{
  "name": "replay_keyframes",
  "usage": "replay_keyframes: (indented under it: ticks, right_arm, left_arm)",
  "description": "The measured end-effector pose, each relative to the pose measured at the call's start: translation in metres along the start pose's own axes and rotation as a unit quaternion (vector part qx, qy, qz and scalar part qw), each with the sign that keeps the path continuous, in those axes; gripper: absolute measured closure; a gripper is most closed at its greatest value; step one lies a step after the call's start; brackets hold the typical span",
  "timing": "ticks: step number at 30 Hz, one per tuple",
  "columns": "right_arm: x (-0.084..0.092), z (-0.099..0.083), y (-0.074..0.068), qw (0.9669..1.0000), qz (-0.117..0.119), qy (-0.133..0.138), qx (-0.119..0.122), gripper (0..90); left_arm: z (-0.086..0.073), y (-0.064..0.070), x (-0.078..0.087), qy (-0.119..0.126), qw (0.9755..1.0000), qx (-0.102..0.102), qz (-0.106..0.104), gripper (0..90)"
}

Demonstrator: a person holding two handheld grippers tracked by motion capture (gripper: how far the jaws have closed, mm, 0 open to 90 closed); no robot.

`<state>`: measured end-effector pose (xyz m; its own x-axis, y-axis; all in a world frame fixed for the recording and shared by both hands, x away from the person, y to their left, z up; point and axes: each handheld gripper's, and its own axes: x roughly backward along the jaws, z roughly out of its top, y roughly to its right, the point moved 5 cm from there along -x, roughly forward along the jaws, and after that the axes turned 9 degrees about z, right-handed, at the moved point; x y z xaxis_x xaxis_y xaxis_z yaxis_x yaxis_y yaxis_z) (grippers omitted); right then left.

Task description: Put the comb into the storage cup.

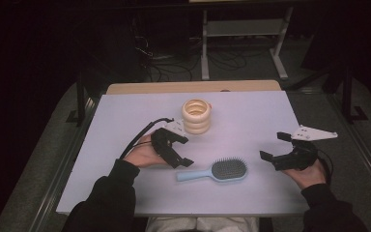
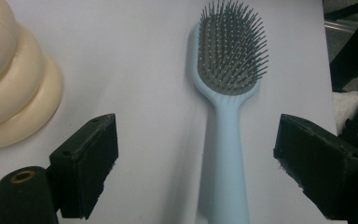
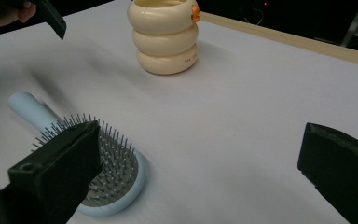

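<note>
Your left gripper [image 1: 182, 151] stands with jaws apart, nothing clamped, lined up over the handle of the brush [image 1: 214, 171], which lies flat near the table's [image 1: 251, 121] near edge. Your right gripper [image 1: 276, 146], jaws likewise apart, waits right of the bristles

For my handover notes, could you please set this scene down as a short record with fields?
surface: pale table cover
hairbrush: light blue hairbrush lies flat, bristles up, handle towards the left tool
holder: cream ringed holder stands upright behind the hairbrush, apart from it
left tool: left tool open, jaws either side of the handle, pads not touching it
right tool: right tool open, nothing between its jaws, to the right of the brush head
</note>
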<state>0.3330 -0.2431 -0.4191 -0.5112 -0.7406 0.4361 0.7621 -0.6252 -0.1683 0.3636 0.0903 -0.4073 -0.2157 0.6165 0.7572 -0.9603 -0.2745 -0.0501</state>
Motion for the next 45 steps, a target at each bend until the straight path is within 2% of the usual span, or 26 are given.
replay_keyframes:
  ticks: [2, 8, 12, 18, 32, 40, 45]
  right_arm:
    - [0.000, 0.000, 0.000, 1.0000, 0.000, 0.000, 0.000, 0.0]
    - [0.000, 0.000, 0.000, 1.0000, 0.001, 0.000, 0.000, 0.0]
    - [-0.001, 0.000, 0.000, 1.0000, 0.002, -0.001, 0.001, 0.0]
    - [-0.001, 0.000, 0.000, 1.0000, 0.003, -0.002, 0.001, 0.0]
    - [-0.002, -0.001, -0.001, 1.0000, 0.004, -0.006, 0.002, 0.0]
    - [-0.003, -0.001, -0.001, 0.9999, 0.006, -0.008, 0.003, 0.0]
    - [-0.003, -0.001, -0.001, 0.9999, 0.007, -0.008, 0.003, 0.0]
  left_arm:
    - [0.000, 0.001, -0.003, -0.004, 1.0000, 0.000, -0.004, 11.5]
    - [-0.002, 0.010, -0.016, -0.030, 0.9992, -0.016, -0.021, 9.6]
    - [-0.001, 0.013, -0.025, -0.037, 0.9987, -0.019, -0.030, 6.3]
    - [-0.005, 0.022, -0.041, -0.068, 0.9960, -0.034, -0.045, 0.2]
    - [-0.005, 0.033, -0.058, -0.065, 0.9953, -0.048, -0.054, 0.0]
    - [-0.007, 0.039, -0.071, -0.088, 0.9927, -0.064, -0.053, 0.0]
    - [-0.004, 0.042, -0.073, -0.087, 0.9919, -0.071, -0.060, 10.2]
